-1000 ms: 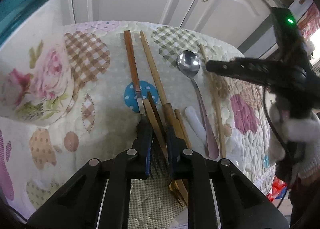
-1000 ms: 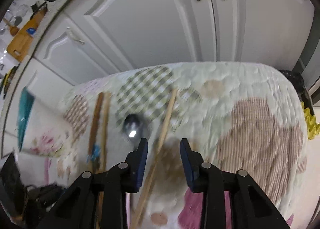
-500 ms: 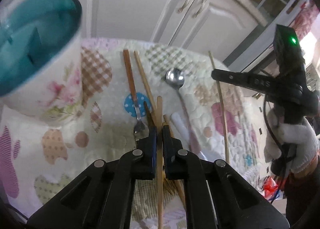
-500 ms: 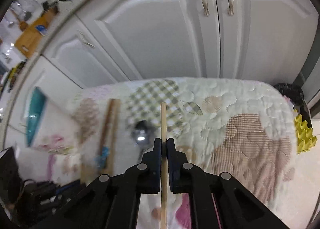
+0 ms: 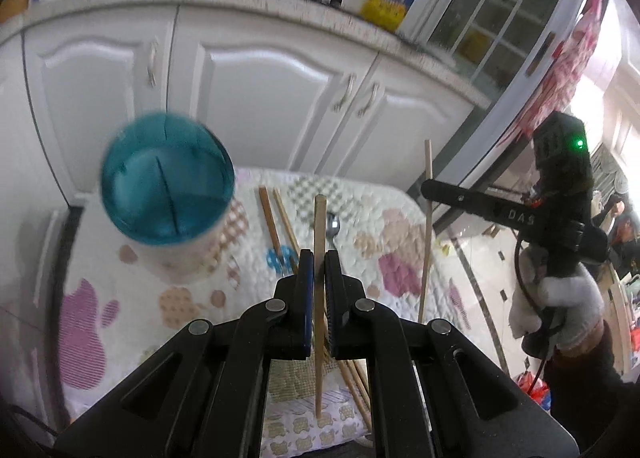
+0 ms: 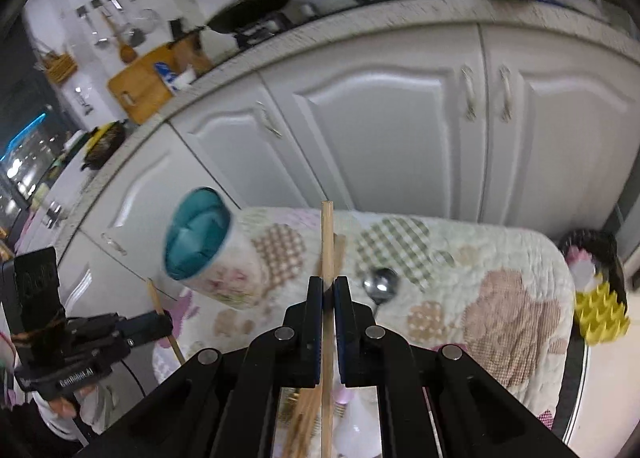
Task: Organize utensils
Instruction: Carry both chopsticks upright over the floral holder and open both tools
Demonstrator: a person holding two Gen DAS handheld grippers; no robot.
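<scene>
- Gripping 1 wooden chopstick (image 5: 320,242), the left gripper (image 5: 316,270) is clenched on its shaft; the stick points to 12 o'clock, lifted off the quilted cloth (image 5: 132,298).
- Right gripper (image 6: 328,294): clamped on a 2nd chopstick (image 6: 327,242), likewise pointing to 12 o'clock.
- Holder cup (image 5: 166,194), teal inside, floral outside: upright on the cloth, at 10 o'clock of the left gripper.
- Metal spoon (image 6: 380,286) and 2 brown chopsticks (image 5: 272,226): lying on the cloth.

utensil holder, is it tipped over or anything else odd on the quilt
No, the teal-lined utensil holder stands upright on the quilt. A spoon and loose chopsticks lie unsorted beside it; nothing looks spilled or damaged.
</scene>
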